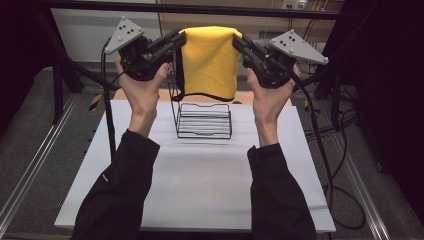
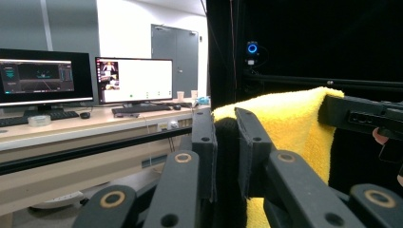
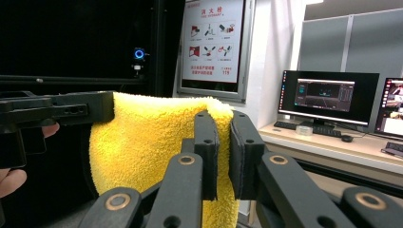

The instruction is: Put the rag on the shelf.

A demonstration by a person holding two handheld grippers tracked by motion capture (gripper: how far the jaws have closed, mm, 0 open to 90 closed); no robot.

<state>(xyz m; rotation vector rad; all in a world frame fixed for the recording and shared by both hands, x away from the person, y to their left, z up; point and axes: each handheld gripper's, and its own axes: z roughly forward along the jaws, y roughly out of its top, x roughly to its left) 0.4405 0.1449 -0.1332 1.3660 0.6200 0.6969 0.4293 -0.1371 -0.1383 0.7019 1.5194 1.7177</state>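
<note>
Pinching the top corners of a yellow towel, both grippers are seen raised above the table. The left gripper is clamped on the towel's upper left corner; in the left gripper view its jaws stand close together with the towel's dark-bound edge caught between them. The right gripper is clamped on the upper right corner, and in the right gripper view yellow pile is seen squeezed between its nearly closed jaws. The towel is held spread between the two grippers and hangs down, folded over along its top edge, with a dark trim along its left side and lower hem. It is suspended clear of the white table, its lower hem just above and behind a black wire rack that stands on the table. Each gripper is held in a hand with a dark sleeve behind it. Monitors on a desk are noted in the background.
</note>
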